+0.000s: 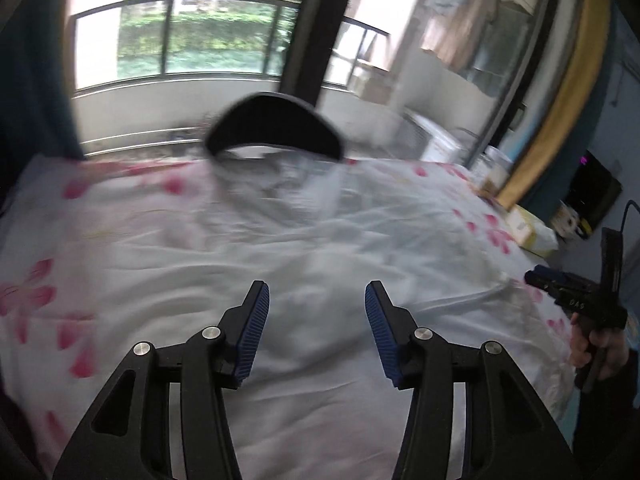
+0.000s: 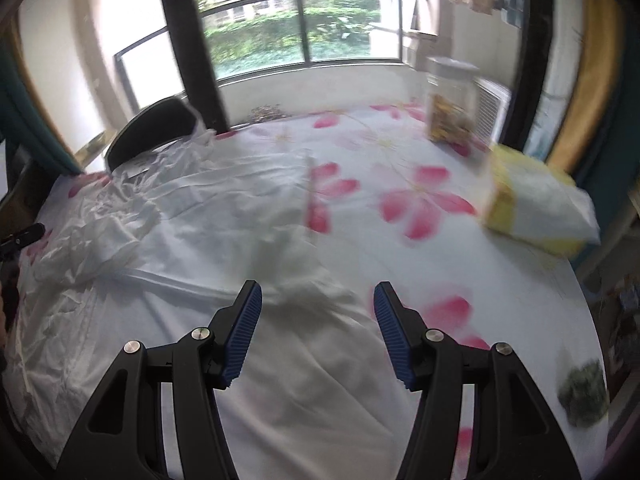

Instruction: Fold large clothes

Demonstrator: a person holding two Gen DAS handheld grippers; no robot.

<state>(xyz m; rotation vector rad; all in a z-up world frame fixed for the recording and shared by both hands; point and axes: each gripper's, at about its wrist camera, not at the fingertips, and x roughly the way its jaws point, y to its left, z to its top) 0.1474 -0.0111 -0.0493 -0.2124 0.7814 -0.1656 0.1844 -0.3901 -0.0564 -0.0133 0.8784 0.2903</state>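
A large white garment [image 1: 320,240] lies crumpled and partly spread on a bed whose sheet [image 1: 48,292] is white with pink flowers. My left gripper [image 1: 316,292] hovers just above the garment's near part, jaws open, nothing between the blue pads [image 1: 254,332]. In the right wrist view the garment [image 2: 180,216] covers the bed's left half, with a fold running towards the near edge. My right gripper [image 2: 318,292] stands open over the garment's right border, not touching it. A hand holds that gripper [image 1: 536,278] at the right edge of the left wrist view.
A black chair back [image 1: 276,120] stands behind the bed's far edge, before a balcony window with a railing. A yellow and white pillow [image 2: 536,204] and a clear jar [image 2: 452,112] sit at the bed's far right. A dark green lump [image 2: 584,392] lies at the near right.
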